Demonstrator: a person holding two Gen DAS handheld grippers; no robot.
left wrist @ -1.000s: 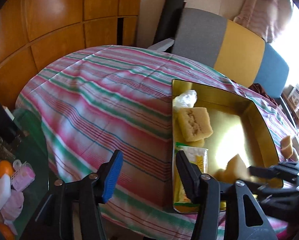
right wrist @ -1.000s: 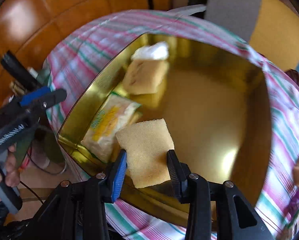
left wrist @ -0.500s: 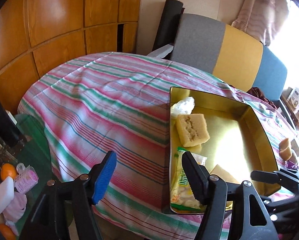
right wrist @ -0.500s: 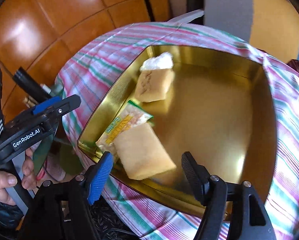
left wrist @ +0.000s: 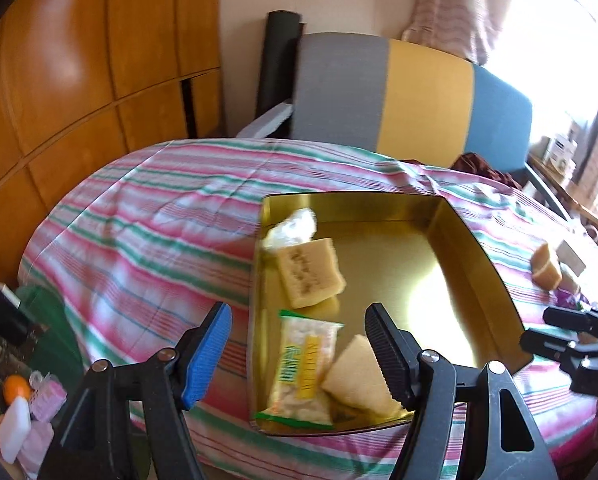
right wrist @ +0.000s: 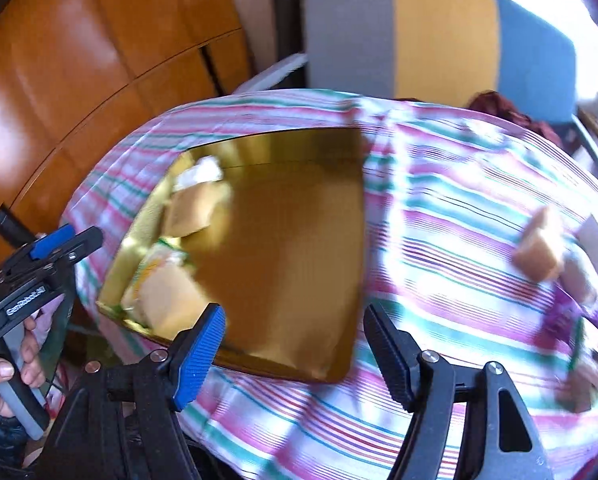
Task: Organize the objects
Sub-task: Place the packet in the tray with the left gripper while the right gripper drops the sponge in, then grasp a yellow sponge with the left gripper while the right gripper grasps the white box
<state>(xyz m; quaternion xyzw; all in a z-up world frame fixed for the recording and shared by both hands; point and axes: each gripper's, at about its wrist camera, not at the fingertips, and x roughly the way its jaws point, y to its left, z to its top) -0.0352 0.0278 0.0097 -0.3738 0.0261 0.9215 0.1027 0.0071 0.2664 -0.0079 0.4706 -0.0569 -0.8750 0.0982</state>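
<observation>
A gold tin tray [left wrist: 471,248] [right wrist: 283,248] sits on the striped tablecloth. It holds a white wrapped item [left wrist: 293,224], a tan sponge block [left wrist: 309,272], a green-yellow snack packet [left wrist: 303,368] and a second tan sponge [left wrist: 357,376] at its near corner. My left gripper [left wrist: 299,350] is open and empty above the tray's near left edge. My right gripper [right wrist: 295,350] is open and empty over the tray's near right part. More tan blocks [right wrist: 539,248] [left wrist: 545,266] lie on the cloth to the right of the tray.
A purple wrapped item [right wrist: 571,312] and other blurred packets lie at the table's right edge. A grey, yellow and blue chair back [left wrist: 411,92] stands behind the table. Wooden panels [left wrist: 79,60] are at the left. Small items [left wrist: 31,412] lie low at the left.
My right gripper let go of the tan sponge into the tray's near corner, opened wide, drew back and swung to the right. My left gripper has drawn back a little and stays open.
</observation>
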